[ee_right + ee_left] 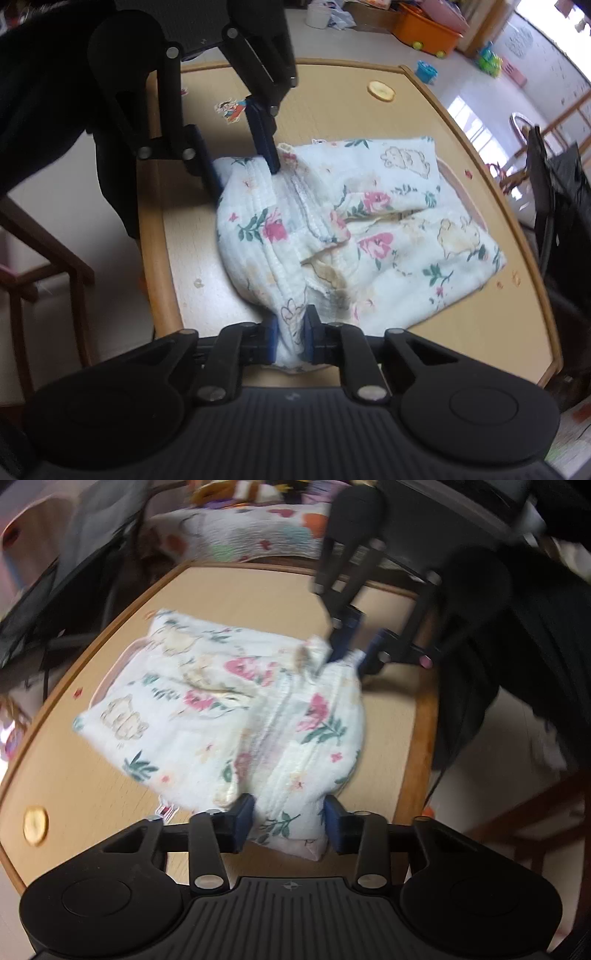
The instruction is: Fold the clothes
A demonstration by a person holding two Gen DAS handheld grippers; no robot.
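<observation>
Garment (207,701): white floral-print child's piece, partly folded, lying mid-table on the wooden table (258,590); bunched ridge with a stitched seam running along the near side in both wrist views.

Print: pink roses, green leaves, pale yellow animal figures.

Left gripper (289,821): at 6 o'clock in its own view, blue pads set on either side of a folded corner of the garment, cloth filling the gap between them; whether the pads press the cloth, cannot tell. Seen again at 11 o'clock in the right wrist view (243,162), one pad planted at the garment's far edge.

Right gripper (290,341): at 6 o'clock in its own view, pinching a gathered wad of the garment, pads drawn close with cloth squeezed between. Seen at 1 o'clock in the left wrist view (352,646), tips at the cloth's far corner.

Table edge: darker wood rim, curved by the fisheye lens.

Round yellow disc (381,90): on the tabletop at 1 o'clock in the right view, well apart from the garment.

Cartoon sticker (232,108): on the table near the left gripper's finger.

Background: orange toy bin (428,29) at 1 o'clock on the floor; patterned quilt (236,531) at 12 o'clock in the left view.
</observation>
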